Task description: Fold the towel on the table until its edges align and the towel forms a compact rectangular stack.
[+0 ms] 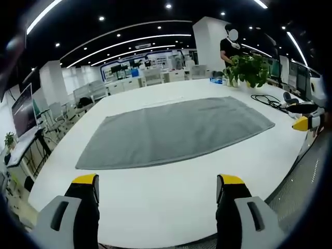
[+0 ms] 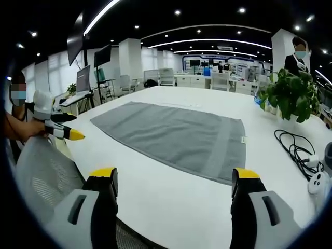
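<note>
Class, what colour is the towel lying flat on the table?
Grey: the towel is plain grey, seen best in the right gripper view.

Bystander items at the far table end
A leafy green potted plant [image 2: 291,93] is seen beside a coiled black cable [image 2: 293,145]; a person in black [image 1: 228,46] is stood behind.

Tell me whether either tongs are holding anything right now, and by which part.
Nothing is held. Both the left tongs and right tongs are open over the table, short of the flat towel.
</note>
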Tool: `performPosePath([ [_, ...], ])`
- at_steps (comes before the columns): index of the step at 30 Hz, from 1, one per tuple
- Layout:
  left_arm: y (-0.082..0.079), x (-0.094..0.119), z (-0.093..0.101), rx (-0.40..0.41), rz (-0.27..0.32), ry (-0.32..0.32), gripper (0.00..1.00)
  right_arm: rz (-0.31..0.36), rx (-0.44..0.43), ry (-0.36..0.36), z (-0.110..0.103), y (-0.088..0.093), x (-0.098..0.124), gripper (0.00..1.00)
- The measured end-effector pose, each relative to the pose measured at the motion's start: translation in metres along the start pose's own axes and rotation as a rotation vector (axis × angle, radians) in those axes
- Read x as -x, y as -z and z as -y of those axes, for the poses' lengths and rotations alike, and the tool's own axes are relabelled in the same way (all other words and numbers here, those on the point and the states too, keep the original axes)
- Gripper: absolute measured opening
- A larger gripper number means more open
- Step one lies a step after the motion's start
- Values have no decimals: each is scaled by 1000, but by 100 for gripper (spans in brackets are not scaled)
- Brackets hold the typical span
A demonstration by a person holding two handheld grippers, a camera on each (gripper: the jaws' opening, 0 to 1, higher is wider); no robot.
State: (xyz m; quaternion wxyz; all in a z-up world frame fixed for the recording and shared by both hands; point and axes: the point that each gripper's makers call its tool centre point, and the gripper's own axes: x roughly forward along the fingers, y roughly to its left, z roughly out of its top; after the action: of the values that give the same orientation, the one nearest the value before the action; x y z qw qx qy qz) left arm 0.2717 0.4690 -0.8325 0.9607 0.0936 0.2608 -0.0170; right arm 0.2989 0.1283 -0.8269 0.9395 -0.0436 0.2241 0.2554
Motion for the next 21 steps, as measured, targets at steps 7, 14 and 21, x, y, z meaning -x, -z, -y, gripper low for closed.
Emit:
performPosePath([
  [7, 0, 1, 1, -4, -4, 3, 96, -3, 1, 0, 0, 1, -1, 92],
  [14, 1, -1, -1, -3, -4, 4, 96, -7, 4, -1, -1, 1, 0, 92],
  [21, 2, -3, -3, 2, -1, 2, 96, -13, 7, -4, -1, 2, -1, 92],
])
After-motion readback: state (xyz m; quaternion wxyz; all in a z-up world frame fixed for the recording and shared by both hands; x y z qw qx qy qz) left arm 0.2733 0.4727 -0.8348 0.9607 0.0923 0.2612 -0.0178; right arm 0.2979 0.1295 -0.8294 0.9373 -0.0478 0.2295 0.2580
